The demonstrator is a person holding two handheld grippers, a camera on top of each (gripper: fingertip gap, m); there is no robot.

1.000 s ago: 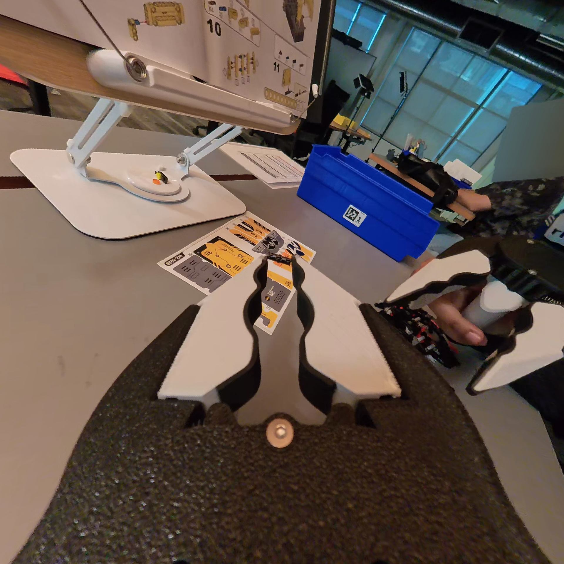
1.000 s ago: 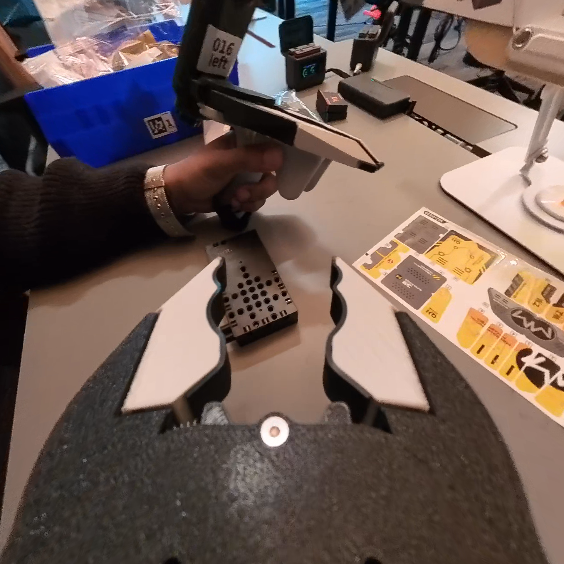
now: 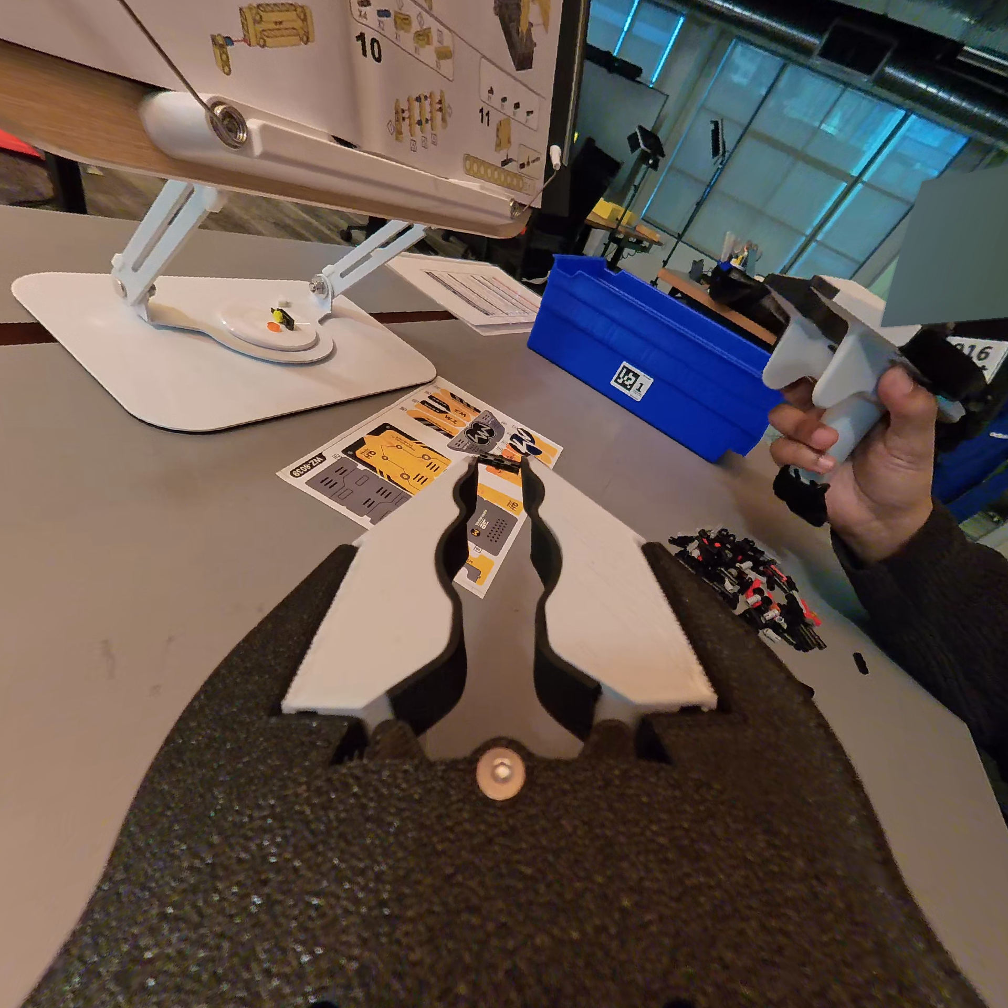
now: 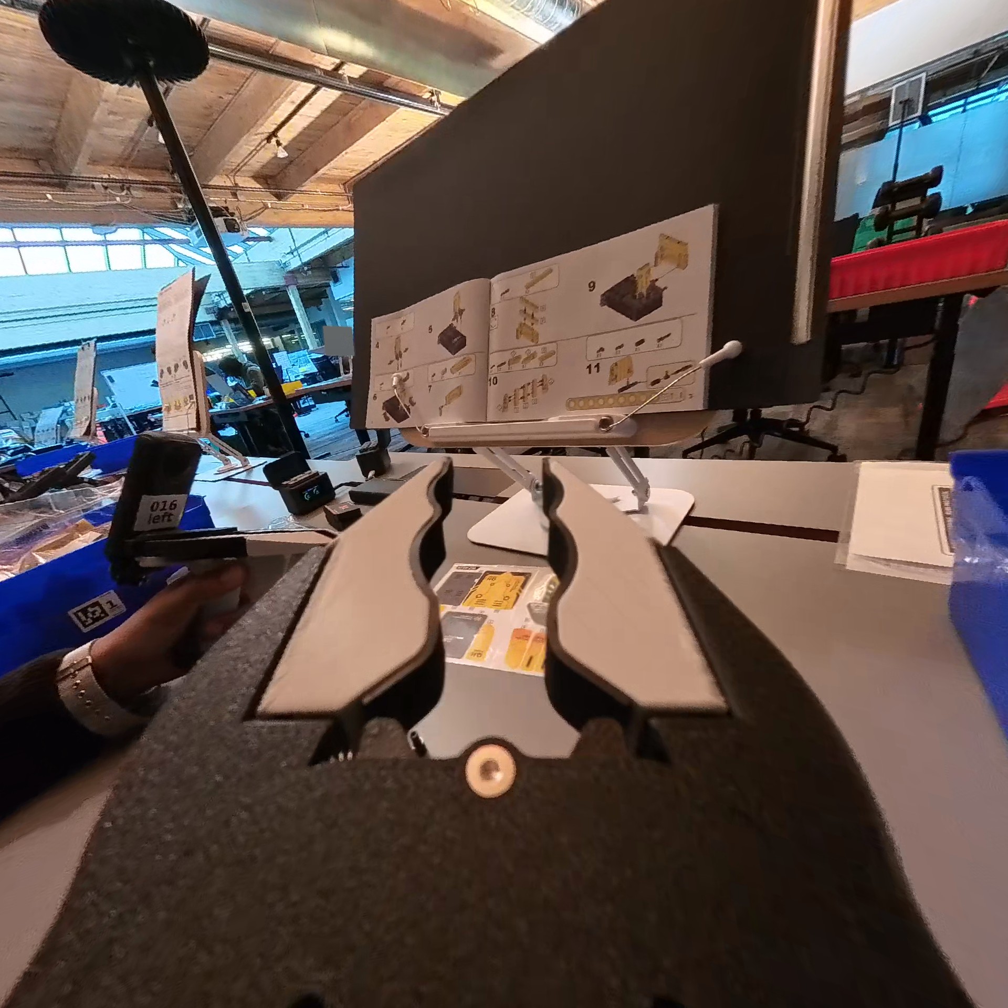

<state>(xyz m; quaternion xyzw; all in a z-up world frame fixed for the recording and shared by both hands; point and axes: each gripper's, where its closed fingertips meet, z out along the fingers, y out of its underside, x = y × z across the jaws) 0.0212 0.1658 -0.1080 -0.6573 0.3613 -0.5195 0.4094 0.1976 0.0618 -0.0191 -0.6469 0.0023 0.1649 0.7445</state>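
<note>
Everything sits on a flat grey desk [image 3: 136, 545], so take the yellow-and-grey printed sticker sheet [image 3: 382, 469] as the reference. Behind and left of that sheet is a white folding book stand [image 3: 218, 371] with an open paper instruction booklet [image 4: 545, 338] propped on it. Right over the sheet's near edge are the left tongs [image 3: 497, 463], pinched nearly all the way together on a small black pin-like piece [image 3: 499, 460], which is caught at the very tips just above the sheet. To the right of the sheet lies a loose pile of little black and red plastic parts [image 3: 747, 589]. Behind that, right of the sheet, is a blue plastic bin [image 3: 654, 349]. Furthest right of the sheet, the right tongs [image 4: 497, 469] are up off the desk in a person's hand [image 3: 873, 463], fingers spread a moderate gap apart and gripping nothing.
</note>
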